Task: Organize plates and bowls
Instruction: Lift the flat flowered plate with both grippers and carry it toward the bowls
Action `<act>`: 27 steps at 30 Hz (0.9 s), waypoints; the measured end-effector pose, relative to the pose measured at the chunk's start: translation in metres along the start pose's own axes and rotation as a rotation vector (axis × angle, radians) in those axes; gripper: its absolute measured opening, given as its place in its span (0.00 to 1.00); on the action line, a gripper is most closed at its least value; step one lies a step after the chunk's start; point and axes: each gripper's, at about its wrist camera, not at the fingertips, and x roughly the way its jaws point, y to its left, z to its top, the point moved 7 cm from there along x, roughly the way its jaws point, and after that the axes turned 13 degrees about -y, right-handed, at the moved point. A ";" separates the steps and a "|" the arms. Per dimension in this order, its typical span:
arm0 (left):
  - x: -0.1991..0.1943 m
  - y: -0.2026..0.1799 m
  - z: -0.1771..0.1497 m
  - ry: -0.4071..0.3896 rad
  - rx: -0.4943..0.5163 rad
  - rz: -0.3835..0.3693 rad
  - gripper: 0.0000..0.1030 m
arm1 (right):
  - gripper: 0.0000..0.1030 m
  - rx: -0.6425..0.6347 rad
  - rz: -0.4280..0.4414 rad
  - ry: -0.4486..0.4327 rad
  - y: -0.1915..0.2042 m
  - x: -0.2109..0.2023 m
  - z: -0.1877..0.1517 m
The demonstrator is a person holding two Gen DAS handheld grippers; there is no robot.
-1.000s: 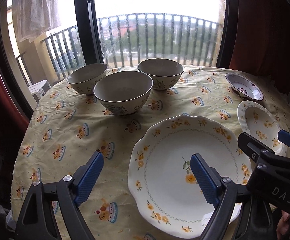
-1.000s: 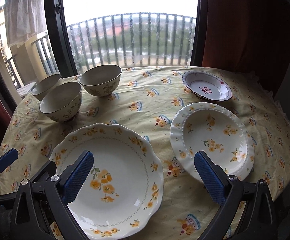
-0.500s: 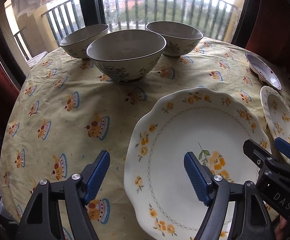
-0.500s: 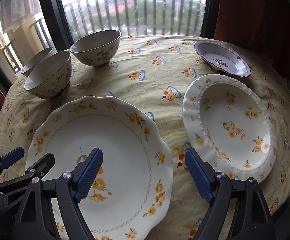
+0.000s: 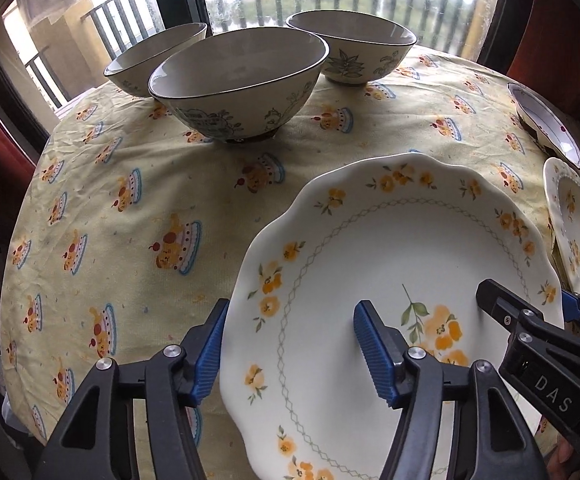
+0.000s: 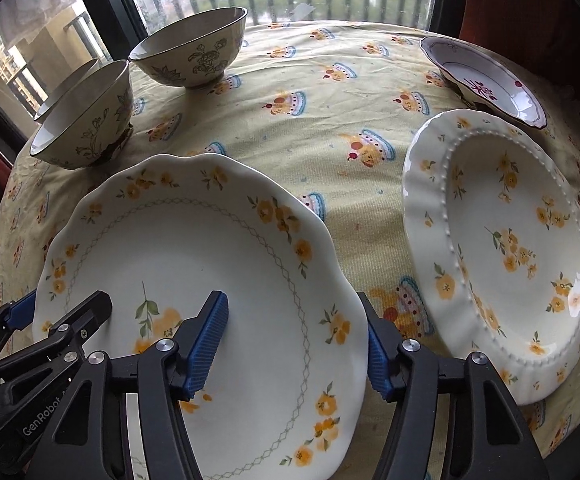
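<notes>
Both grippers closing, unclamped: left gripper [image 5: 290, 352] straddles large plate [image 5: 402, 264] left rim, right gripper [image 6: 296, 344] right rim.

On the table [image 6: 330, 152], the large plate [image 6: 193, 280] lies nearest; three bowls [image 5: 241, 84] stand behind it, two smaller plates [image 6: 502, 240] lie to its right.

Both grippers lower, jaws closing astride large plate [image 5: 390, 280] rims, apparently untouched.
</notes>
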 end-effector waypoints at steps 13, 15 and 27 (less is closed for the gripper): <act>0.004 0.012 0.005 0.069 -0.021 0.002 0.62 | 0.64 -0.035 -0.034 0.025 0.012 0.001 0.008; 0.002 0.016 0.005 0.068 -0.015 0.000 0.61 | 0.64 -0.049 -0.029 0.025 0.017 0.001 0.009; 0.004 0.041 0.002 0.068 -0.048 -0.004 0.61 | 0.64 -0.092 -0.043 0.015 0.043 -0.002 0.005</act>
